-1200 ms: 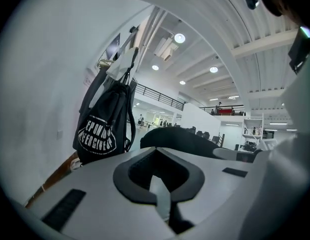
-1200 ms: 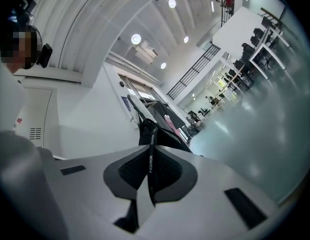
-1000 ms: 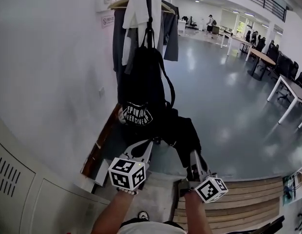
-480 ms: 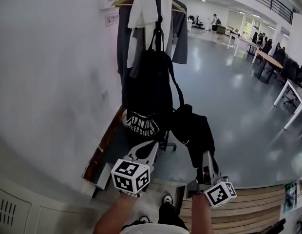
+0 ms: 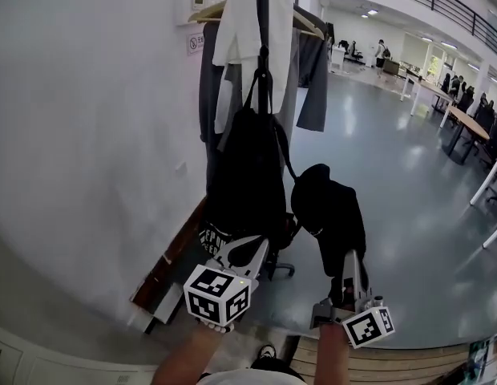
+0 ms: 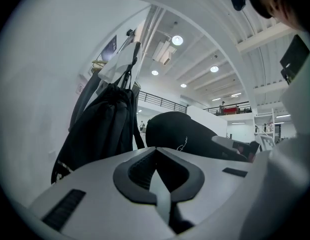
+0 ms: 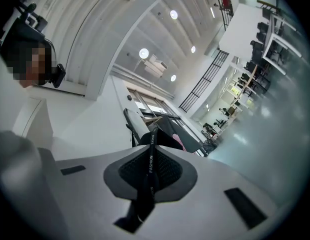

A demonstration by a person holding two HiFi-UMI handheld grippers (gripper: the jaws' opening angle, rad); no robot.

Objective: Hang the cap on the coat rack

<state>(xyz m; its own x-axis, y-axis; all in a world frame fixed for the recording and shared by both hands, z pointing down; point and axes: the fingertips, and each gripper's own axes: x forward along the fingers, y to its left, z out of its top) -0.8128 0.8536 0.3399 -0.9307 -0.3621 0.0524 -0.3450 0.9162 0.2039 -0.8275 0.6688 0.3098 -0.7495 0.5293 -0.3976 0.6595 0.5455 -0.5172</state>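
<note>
The black cap (image 5: 329, 207) hangs up in the air from my right gripper (image 5: 349, 260), which is shut on its strap (image 7: 150, 166). It is just right of the coat rack's pole (image 5: 263, 6), level with the black bag (image 5: 244, 175) that hangs there. My left gripper (image 5: 247, 247) is shut with nothing in it, low in front of the bag. In the left gripper view the cap (image 6: 180, 134) shows beyond the shut jaws (image 6: 156, 151), to the right of the bag (image 6: 102, 129) and the rack pole (image 6: 150, 29).
A white garment (image 5: 240, 22) and grey jackets (image 5: 313, 70) hang high on the rack. The white wall (image 5: 88, 135) stands close on the left. A wooden board (image 5: 172, 255) lies at the wall's foot. Desks and chairs (image 5: 465, 127) stand far right on the grey floor.
My right gripper has lifted the cap higher and nearer the rack. The left gripper stays shut below the bag. The view has tilted upward.
</note>
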